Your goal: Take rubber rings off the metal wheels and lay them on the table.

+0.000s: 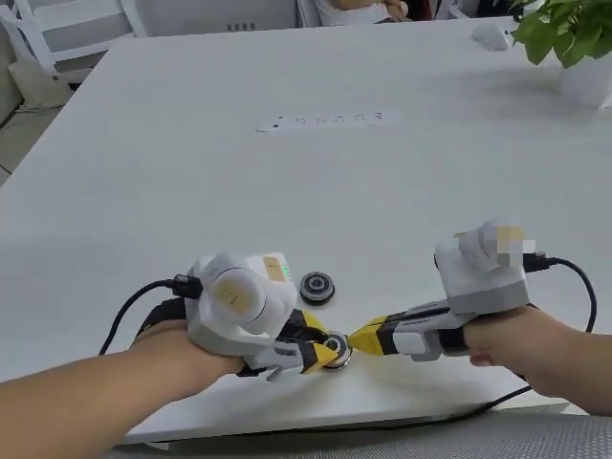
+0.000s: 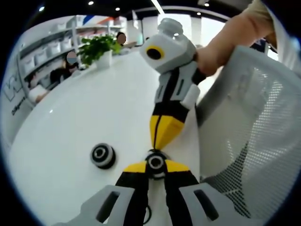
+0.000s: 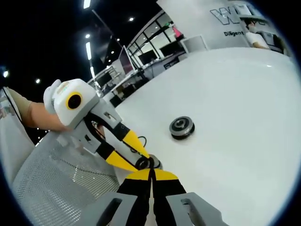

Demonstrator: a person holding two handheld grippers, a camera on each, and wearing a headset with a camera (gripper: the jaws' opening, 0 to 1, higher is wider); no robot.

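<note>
A small metal wheel [image 1: 337, 347] with a black rubber ring sits near the table's front edge, and my left gripper [image 1: 328, 354] is shut on it. In the left gripper view the wheel [image 2: 155, 162] sits between my yellow fingertips [image 2: 136, 167]. My right gripper [image 1: 357, 338] comes in from the right with its jaws shut. Its tips [image 2: 157, 145] touch the wheel's rim, and I cannot tell whether they pinch the ring. In the right gripper view the held wheel [image 3: 146, 163] lies just past my right gripper [image 3: 151, 175]. A second ringed wheel [image 1: 316, 286] lies flat on the table [image 1: 287, 191] behind.
A white power strip [image 1: 328, 120] lies mid-table and a potted plant [image 1: 566, 33] stands at the far right corner. Black cables trail from both grippers over the front edge. A mesh chair [image 2: 254, 122] stands beside the table.
</note>
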